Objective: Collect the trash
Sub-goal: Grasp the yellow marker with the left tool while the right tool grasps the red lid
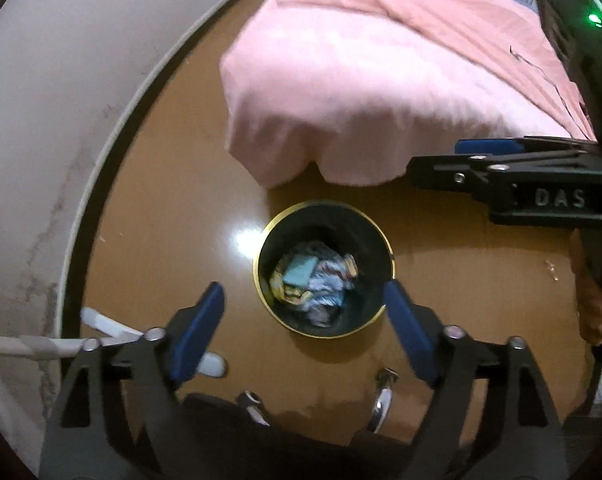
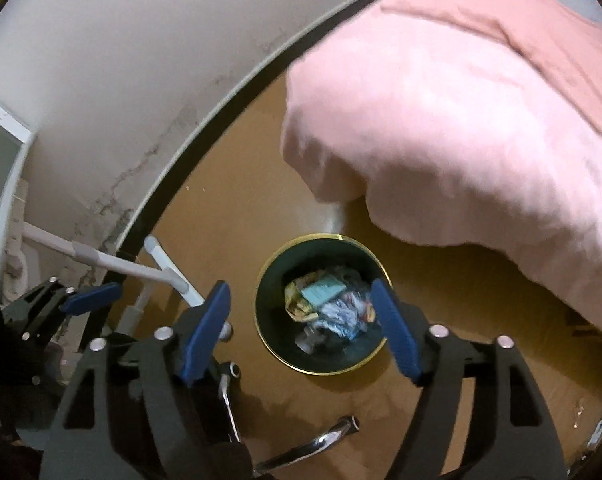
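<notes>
Blue pads line the fingers of both grippers, and both are spread wide with nothing between them. The left gripper [image 1: 303, 330] hangs above the floor with its fingers pointing down, and the bin [image 1: 324, 269], dark inside with a gold rim, sits straight ahead of it and below, framed in the gap between its two pads; the right-hand pad overlaps the bin's rim in this view, though whether it touches cannot be told. Inside the bin lies the trash [image 1: 313, 278], a crumpled heap of wrappers and paper with a pale blue-green piece on top. The right gripper [image 2: 303, 330] looks down on the same bin [image 2: 321, 305] from a slightly different angle, again with the opening between its pads, and the trash [image 2: 329, 306] shows at the bottom. In the left wrist view the right gripper [image 1: 477, 156] enters from the right side, above and beyond the bin, its jaws seen edge-on; in the right wrist view the left gripper [image 2: 89, 298] appears low at the left. Beyond the bin, ahead of both grippers, a pink bedspread [image 1: 381, 80] drapes over the bed's corner down toward the brown floor [image 1: 173, 208]. To the left of the left gripper a white mop handle [image 2: 113, 262] leans by the stained wall [image 1: 41, 120].
</notes>
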Motion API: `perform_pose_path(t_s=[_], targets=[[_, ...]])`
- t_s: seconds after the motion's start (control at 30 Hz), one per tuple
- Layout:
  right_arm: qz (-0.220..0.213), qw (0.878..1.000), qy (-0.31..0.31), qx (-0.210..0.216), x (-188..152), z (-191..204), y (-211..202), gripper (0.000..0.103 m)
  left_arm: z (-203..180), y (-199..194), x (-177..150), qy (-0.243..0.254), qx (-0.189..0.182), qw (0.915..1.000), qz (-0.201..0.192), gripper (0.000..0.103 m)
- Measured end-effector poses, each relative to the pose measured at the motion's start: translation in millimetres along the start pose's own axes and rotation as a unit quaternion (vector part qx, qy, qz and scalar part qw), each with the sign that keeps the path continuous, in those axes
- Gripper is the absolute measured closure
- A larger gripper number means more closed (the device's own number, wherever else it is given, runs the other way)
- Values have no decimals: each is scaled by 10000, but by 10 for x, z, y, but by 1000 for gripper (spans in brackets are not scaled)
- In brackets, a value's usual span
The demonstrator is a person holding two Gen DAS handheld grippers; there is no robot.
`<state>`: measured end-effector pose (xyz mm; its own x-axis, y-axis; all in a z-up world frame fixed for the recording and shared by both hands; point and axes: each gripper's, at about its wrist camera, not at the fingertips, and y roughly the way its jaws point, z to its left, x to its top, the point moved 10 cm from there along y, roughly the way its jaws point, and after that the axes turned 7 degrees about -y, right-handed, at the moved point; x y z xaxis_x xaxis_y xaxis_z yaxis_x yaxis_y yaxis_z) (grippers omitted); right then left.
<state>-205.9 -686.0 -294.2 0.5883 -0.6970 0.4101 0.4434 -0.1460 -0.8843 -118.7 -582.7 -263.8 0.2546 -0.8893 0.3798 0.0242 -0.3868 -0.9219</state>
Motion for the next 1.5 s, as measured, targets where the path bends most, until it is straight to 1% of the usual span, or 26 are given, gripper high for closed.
perform_pose_path(t_s=[0.1, 0.2, 0.3, 0.33, 0.4, 0.43, 0.5, 0.53, 0.6, 0.63, 0.7, 0.73, 0.8, 0.93, 1.03, 1.07, 1.1, 1.17, 1.2, 1.23, 1.27, 1.3, 1.33, 1.4, 1.47, 1.5], targets=[[-317, 9991, -262, 68, 163, 293, -305, 25, 59, -517, 12, 56, 34, 9991, -423, 13], [-565, 9962, -646, 147, 318, 695, -541, 22, 261, -1212, -52, -101, 42, 9956, -931, 11], [-793, 9897, -1129, 371, 488, 1290, -740, 21, 703, -1877, -233, -440, 429, 9884, -1392, 11], [-861, 9864, -1314, 477, 530, 1521, -797, 20, 972, -2135, -367, -651, 623, 9837, -1553, 10], [-978, 9776, -1720, 714, 579, 2029, -897, 17, 1341, -2382, -569, -963, 862, 9777, -1658, 9], [-1019, 9720, -1939, 854, 589, 2321, -938, 17, 1692, -2522, -783, -1221, 1157, 9719, -1643, 9], [-1017, 9617, -2281, 1125, 562, 2815, -970, 17, 2151, -2648, -1087, -1532, 1598, 9625, -1566, 9], [-993, 9552, -2473, 1286, 530, 3106, -974, 17, 2518, -2721, -1360, -1802, 1939, 9537, -1429, 9], [-901, 9433, -2812, 1517, 463, 3606, -951, 16, 2930, -2794, -1711, -2171, 2244, 9417, -1253, 9], [-845, 9390, -2923, 1603, 435, 3770, -931, 16, 3224, -2846, -1977, -2509, 2400, 9309, -1132, 9], [-654, 9279, -3206, 1789, 320, 4199, -852, 15, 3513, -2876, -2264, -2838, 2524, 9198, -984, 9], [-565, 9218, -3359, 1852, 250, 4401, -803, 15, 3707, -2896, -2450, -3020, 2636, 9115, -923, 9], [-409, 9088, -3664, 1951, 104, 4772, -747, 15, 3901, -2908, -2637, -3208, 2696, 9038, -872, 9], [-132, 8856, -4195, 1988, -85, 5329, -613, 15, 4268, -2812, -2859, -3672, 2423, 8946, -788, 9], [-65, 8672, -4635, 1819, -152, 5633, -599, 15, 4470, -2791, -2916, -3804, 2067, 8988, -689, 11], [-66, 8626, -4737, 1772, -141, 5730, -596, 15, 4520, -2786, -2919, -3833, 1913, 9012, -652, 13], [-48, 8601, -4789, 1759, -138, 5791, -593, 15, 4566, -2757, -2930, -3878, 1838, 9015, -561, 24], [46, 8533, -4898, 1788, -122, 5937, -571, 15, 4648, -2761, -2952, -3855, 1937, 9006, -525, 31], [95, 8503, -4949, 1790, -103, 6036, -555, 15, 4658, -2769, -2943, -3842, 1926, 9013, -535, 40], [127, 8480, -4986, 1794, -78, 6127, -538, 14, 4666, -2790, -2928, -3816, 1914, 9025, -561, 53], [156, 8456, -5020, 1805, -68, 6207, -528, 14, 4677, -2789, -2926, -3790, 1899, 9039, -571, 61], [188, 8431, -5061, 1808, -54, 6333, -500, 14, 4668, -2806, -2926, -3780, 1862, 9049, -595, 87], [194, 8414, -5091, 1801, -54, 6466, -464, 14, 4647, -2817, -2939, -3810, 1772, 9053, -615, 91], [194, 8377, -5131, 1861, -47, 6717, -400, 14, 4644, -2851, -3003, -3842, 1710, 9046, -699, 91], [239, 8352, -5108, 2024, -87, 6982, -340, 11, 4599, -2952, -3132, -3868, 1881, 8993, -794, 91], [268, 8335, -5090, 2132, -149, 7166, -302, 10, 4597, -3031, -3246, -3973, 1934, 8928, -870, 91]])
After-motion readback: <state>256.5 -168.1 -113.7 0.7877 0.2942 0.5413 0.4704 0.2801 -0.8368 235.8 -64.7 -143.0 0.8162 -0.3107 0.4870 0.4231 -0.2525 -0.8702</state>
